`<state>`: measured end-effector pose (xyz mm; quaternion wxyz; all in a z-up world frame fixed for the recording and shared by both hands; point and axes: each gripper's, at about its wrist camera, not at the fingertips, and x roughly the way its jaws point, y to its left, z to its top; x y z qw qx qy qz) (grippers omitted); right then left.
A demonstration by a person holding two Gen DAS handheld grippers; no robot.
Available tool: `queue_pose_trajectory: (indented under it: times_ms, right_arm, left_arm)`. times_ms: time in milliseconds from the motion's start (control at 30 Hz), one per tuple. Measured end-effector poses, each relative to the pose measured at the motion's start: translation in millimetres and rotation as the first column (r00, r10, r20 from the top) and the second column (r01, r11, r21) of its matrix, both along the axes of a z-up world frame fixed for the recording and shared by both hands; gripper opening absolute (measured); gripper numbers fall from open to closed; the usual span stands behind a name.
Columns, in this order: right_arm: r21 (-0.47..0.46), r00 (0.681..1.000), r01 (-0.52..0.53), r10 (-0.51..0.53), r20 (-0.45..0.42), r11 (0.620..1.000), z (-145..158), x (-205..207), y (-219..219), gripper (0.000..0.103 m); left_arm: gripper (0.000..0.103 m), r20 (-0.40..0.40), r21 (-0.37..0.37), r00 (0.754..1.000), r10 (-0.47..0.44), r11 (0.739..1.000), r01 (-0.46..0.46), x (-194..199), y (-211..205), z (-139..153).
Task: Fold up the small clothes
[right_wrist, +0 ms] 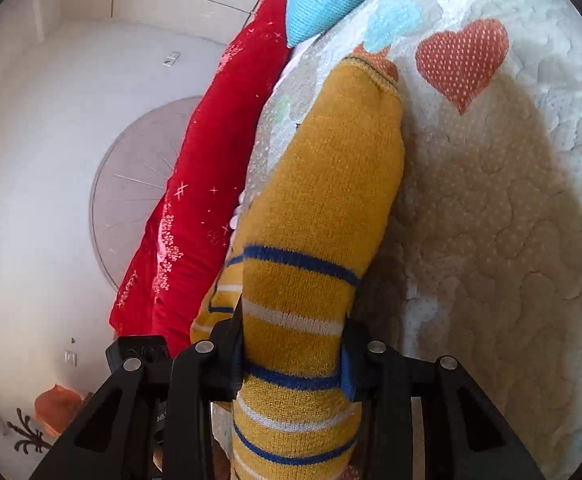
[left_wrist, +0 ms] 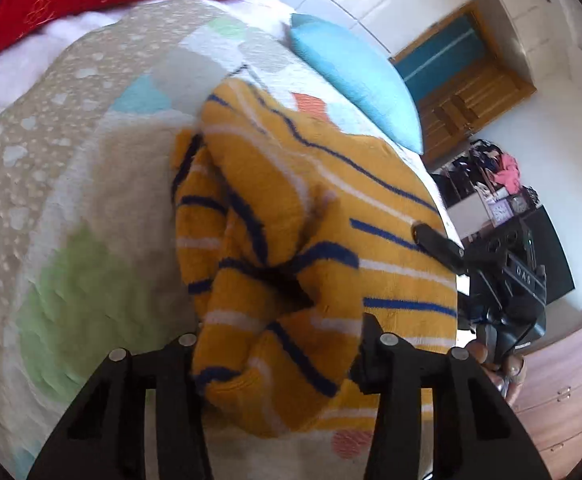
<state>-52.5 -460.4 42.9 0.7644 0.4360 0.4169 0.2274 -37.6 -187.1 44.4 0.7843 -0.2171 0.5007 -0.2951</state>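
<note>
A small yellow knit sweater (left_wrist: 315, 216) with blue and white stripes hangs bunched over the quilted bed. My left gripper (left_wrist: 279, 356) is shut on a thick fold of it at the lower edge. The tip of the right gripper (left_wrist: 437, 242) shows at the sweater's right edge. In the right wrist view my right gripper (right_wrist: 293, 356) is shut on the striped part of the sweater (right_wrist: 323, 200), and a plain yellow sleeve with a ribbed cuff reaches away from it over the bed.
The bed quilt (left_wrist: 71, 200) has pastel heart patches (right_wrist: 463, 60). A red pillow (right_wrist: 195, 216) and a blue pillow (left_wrist: 355, 76) lie at the head of the bed. A wooden door (left_wrist: 463, 92), a cluttered dark desk (left_wrist: 511, 208) and a wooden drawer unit (left_wrist: 563, 392) stand beside the bed.
</note>
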Motion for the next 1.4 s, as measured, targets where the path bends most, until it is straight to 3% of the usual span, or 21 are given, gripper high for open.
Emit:
queue_pose_trajectory:
  times_ms: [100, 167, 233, 333, 433, 533, 667, 867, 900, 967, 1033, 1067, 1133, 1267, 1300, 1400]
  right_arm:
    - [-0.041, 0.998, 0.028, -0.025, 0.056, 0.999, 24, -22, -25, 0.039]
    - [-0.166, 0.996, 0.085, -0.078, 0.048, 0.983, 33, -37, -39, 0.043]
    - [-0.346, 0.994, 0.111, -0.113, 0.016, 0.932, 36, -47, -42, 0.046]
    - [-0.462, 0.989, 0.145, -0.135, 0.055, 0.875, 48, -69, -36, 0.046]
    - [-0.530, 0.981, 0.169, -0.092, 0.169, 0.831, 78, -87, -14, 0.046]
    - [-0.588, 0.973, 0.112, 0.032, 0.229, 0.801, 100, -91, 20, 0.046]
    - [-0.650, 0.968, -0.030, 0.184, 0.171, 0.759, 92, -66, 73, 0.044]
    - [-0.733, 0.961, -0.204, 0.275, -0.025, 0.649, 33, -3, 139, 0.047]
    - [-0.733, 0.959, -0.221, 0.279, -0.045, 0.643, 25, 2, 142, 0.050]
    - [-0.729, 0.956, -0.235, 0.290, -0.053, 0.643, 15, 9, 152, 0.067]
    - [-0.714, 0.943, -0.256, 0.331, -0.036, 0.652, 13, 7, 163, 0.098]
    - [-0.722, 0.936, -0.262, 0.352, -0.027, 0.640, 10, 6, 168, 0.101]
    - [-0.764, 0.932, -0.229, 0.361, 0.006, 0.603, 5, 0, 176, 0.103]
    - [-0.781, 0.939, -0.182, 0.341, 0.042, 0.597, 9, -5, 176, 0.103]
    - [-0.773, 0.944, -0.179, 0.328, 0.039, 0.609, 15, -5, 175, 0.102]
    - [-0.693, 0.952, -0.156, 0.295, 0.085, 0.704, 44, -8, 162, 0.097]
  left_arm:
    - [0.044, 0.000, -0.051, 0.999, -0.032, 0.998, 0.032, -17, -16, 6]
    - [0.048, -0.015, -0.038, 1.000, 0.002, 0.999, -0.002, -22, -24, 3]
    - [0.059, -0.034, 0.014, 0.998, 0.056, 0.998, -0.055, -20, -24, -4]
    - [0.069, -0.081, 0.025, 0.989, 0.126, 0.992, -0.125, -22, -15, -16]
    - [0.070, -0.077, 0.026, 0.981, 0.180, 0.984, -0.178, -32, -3, -15]
    - [0.070, -0.033, 0.035, 0.976, 0.213, 0.977, -0.212, -48, 6, -6]
    - [0.070, 0.053, 0.118, 0.968, 0.246, 0.961, -0.251, -73, 20, 14]
    - [0.076, 0.125, 0.232, 0.952, 0.278, 0.925, -0.301, -93, 54, 23]
    - [0.076, 0.133, 0.246, 0.950, 0.282, 0.919, -0.307, -94, 56, 23]
    - [0.076, 0.147, 0.259, 0.945, 0.291, 0.911, -0.321, -100, 62, 25]
    - [0.076, 0.172, 0.269, 0.941, 0.292, 0.905, -0.330, -105, 65, 29]
    - [0.076, 0.182, 0.272, 0.939, 0.293, 0.902, -0.334, -109, 66, 32]
    - [0.076, 0.212, 0.295, 0.933, 0.291, 0.891, -0.345, -114, 65, 38]
    - [0.077, 0.254, 0.301, 0.923, 0.289, 0.883, -0.360, -125, 69, 47]
    - [0.077, 0.262, 0.306, 0.920, 0.290, 0.880, -0.365, -128, 71, 49]
    - [0.077, 0.277, 0.319, 0.913, 0.299, 0.868, -0.381, -130, 74, 52]
